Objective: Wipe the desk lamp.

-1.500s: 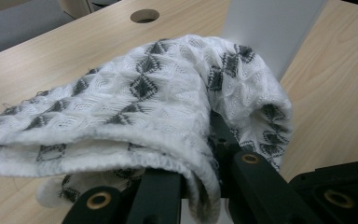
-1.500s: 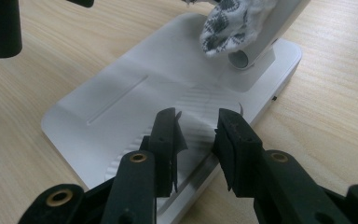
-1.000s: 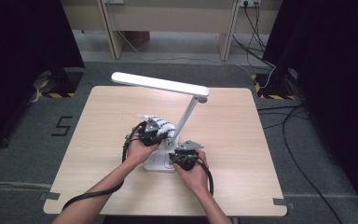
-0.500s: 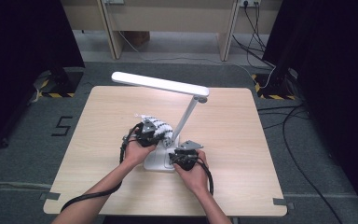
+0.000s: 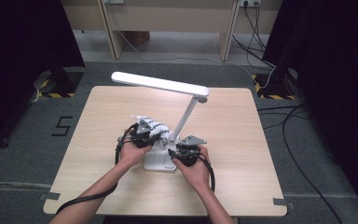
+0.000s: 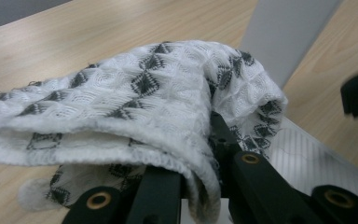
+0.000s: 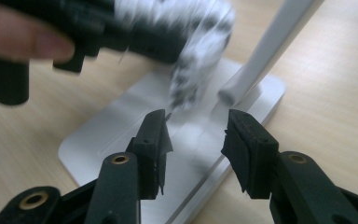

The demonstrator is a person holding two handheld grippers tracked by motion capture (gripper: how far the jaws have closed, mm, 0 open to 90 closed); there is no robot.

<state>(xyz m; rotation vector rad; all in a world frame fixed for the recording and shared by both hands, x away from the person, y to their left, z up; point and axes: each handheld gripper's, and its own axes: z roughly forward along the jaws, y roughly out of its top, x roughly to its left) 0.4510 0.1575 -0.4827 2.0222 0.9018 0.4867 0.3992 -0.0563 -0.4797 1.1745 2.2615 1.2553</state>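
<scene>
Standing apart over the lamp base [image 7: 177, 140], empty, right gripper [image 7: 196, 135] jaws just opened wider; probably freed to leave the wiping to the other hand; clamped on the folded cloth [image 6: 135, 98] at ten o'clock of the base, left gripper [image 5: 142, 133]; lit lamp head [image 5: 161, 84] beyond, toward twelve, on the table [image 5: 242, 154].

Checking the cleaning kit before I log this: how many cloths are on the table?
1. The patterned cloth is clamped in the left gripper, draped over the white lamp base beside the lamp's stem. Another could lie hidden beneath the hands.
</scene>
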